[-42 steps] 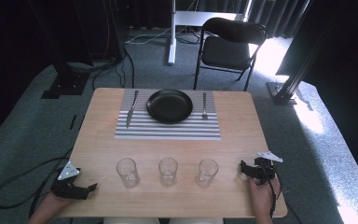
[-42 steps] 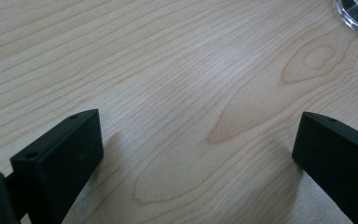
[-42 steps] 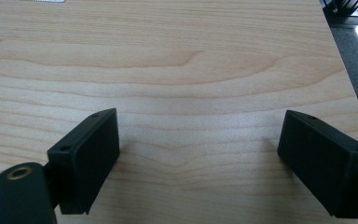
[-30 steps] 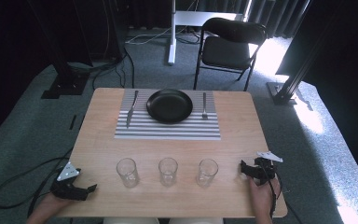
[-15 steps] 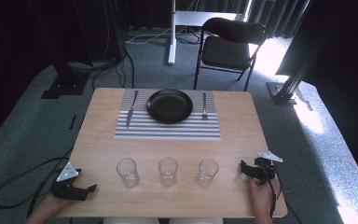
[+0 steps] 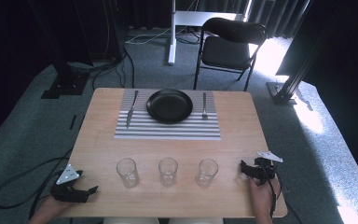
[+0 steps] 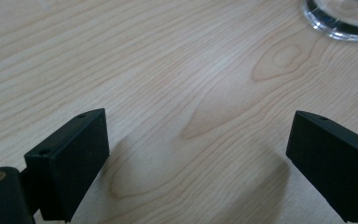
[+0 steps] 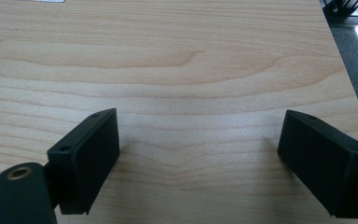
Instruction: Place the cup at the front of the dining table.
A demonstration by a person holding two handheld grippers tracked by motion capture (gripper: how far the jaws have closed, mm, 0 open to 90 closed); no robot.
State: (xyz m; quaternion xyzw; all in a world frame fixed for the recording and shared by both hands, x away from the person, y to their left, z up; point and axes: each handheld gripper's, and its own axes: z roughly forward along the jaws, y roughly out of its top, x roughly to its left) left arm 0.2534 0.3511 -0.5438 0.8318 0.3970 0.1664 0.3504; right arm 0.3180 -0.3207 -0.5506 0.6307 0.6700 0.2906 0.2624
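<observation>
The left hand-held gripper [image 6: 91, 190], at seven o'clock on the counter [image 6: 98, 140], has just narrowed its open, empty jaws toward the nearest clear drinking glass [image 6: 127, 172], while the right hand-held gripper [image 6: 243, 170] waits open.

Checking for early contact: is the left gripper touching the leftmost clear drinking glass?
Apart. The high view shows bare wooden table between the left gripper and the leftmost clear drinking glass.
</observation>
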